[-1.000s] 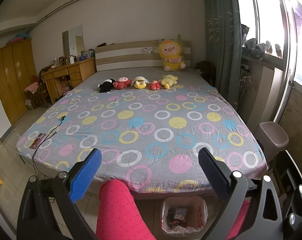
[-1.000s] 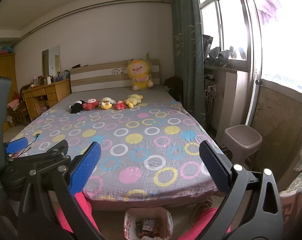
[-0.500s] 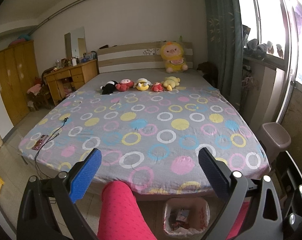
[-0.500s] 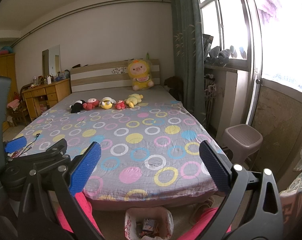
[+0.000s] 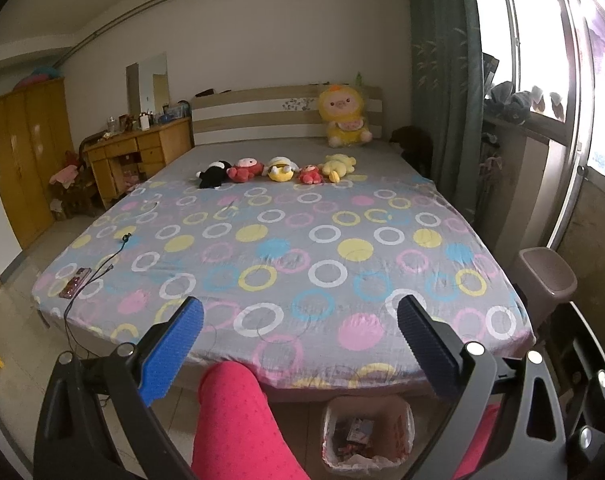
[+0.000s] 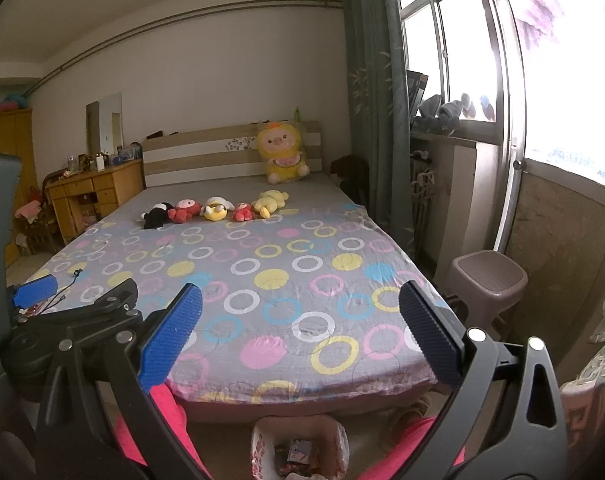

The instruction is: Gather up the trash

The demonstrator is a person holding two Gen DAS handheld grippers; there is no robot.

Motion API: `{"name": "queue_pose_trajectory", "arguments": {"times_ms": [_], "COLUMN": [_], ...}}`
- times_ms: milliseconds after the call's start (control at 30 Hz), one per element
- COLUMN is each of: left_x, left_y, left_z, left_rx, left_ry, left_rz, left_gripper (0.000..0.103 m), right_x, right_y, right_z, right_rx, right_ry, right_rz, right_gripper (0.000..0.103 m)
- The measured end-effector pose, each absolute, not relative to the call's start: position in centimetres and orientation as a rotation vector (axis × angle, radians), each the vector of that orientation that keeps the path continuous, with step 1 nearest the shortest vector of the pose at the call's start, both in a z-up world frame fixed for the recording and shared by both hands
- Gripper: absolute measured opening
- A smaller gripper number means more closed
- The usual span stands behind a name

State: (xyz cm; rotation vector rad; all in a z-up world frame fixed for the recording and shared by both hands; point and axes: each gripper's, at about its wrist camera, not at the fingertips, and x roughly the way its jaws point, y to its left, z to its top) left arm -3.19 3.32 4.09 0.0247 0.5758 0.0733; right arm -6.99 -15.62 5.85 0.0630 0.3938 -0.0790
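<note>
A small bin lined with a white bag point(image 5: 368, 434) stands on the floor at the foot of the bed, with wrappers and scraps inside; in the right wrist view the bin point(image 6: 300, 450) sits at the bottom edge. My left gripper point(image 5: 300, 344) is open above and in front of it, nothing between its blue pads. My right gripper point(image 6: 300, 338) is open too and holds nothing. The left gripper's body point(image 6: 78, 320) shows at the left of the right wrist view. No loose trash is visible on the bed.
A wide bed point(image 5: 286, 240) with a ringed sheet fills the middle, several plush toys point(image 5: 278, 170) near the headboard, a phone and cable point(image 5: 76, 286) at its left edge. A mauve stool point(image 6: 488, 280) stands right, by the window wall. The person's pink-clad legs point(image 5: 238, 428) are below. A wooden desk point(image 5: 138, 156) stands left.
The left wrist view has risen and tilted slightly, so the bed and bin sit lower in frame. The right wrist view is almost unchanged. Both grippers stay open.
</note>
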Motion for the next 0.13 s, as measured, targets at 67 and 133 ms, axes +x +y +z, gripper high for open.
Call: {"name": "queue_pose_trajectory", "arguments": {"times_ms": [67,133], "left_x": [-3.19,-3.22], "left_y": [3.33,3.41], "left_z": [4.07,4.04], "left_rx": [0.031,0.031], "left_ry": [0.577,0.576], "left_rz": [0.074,0.075], "left_gripper": [0.095,0.095], "right_x": [-7.15,-7.15], "right_y": [-15.37,-15.41], "right_z": [5.70,5.70], "right_rx": [0.062,0.064], "right_ry": [0.395,0.394], "right_rz": [-0.080,-0.078], "right_gripper": [0.096,0.096]}}
